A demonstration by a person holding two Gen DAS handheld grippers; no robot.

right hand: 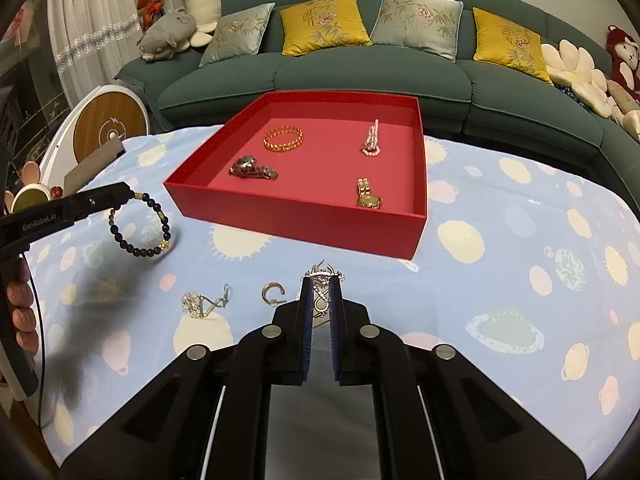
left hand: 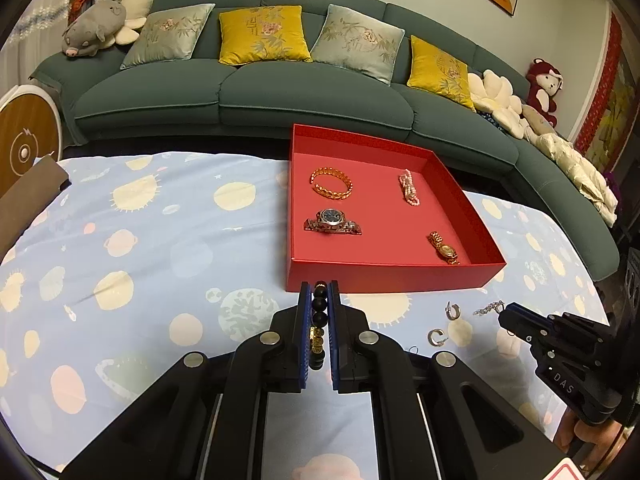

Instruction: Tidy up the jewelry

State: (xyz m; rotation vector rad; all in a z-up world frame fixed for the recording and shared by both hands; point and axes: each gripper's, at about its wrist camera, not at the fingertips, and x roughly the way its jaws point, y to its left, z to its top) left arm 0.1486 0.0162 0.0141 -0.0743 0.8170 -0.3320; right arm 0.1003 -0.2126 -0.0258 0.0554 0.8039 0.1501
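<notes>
A red tray sits on the cloth-covered table and holds a gold bangle, a pink bead strand, a silver watch and a gold watch. My left gripper is shut on a black bead bracelet, which hangs from it above the cloth left of the tray in the right wrist view. My right gripper is shut on a silver dangling earring just in front of the tray.
Two silver hoop earrings and another silver dangling earring lie on the blue planet-print cloth. A green sofa with cushions runs behind the table. A round white and wood device stands at the left.
</notes>
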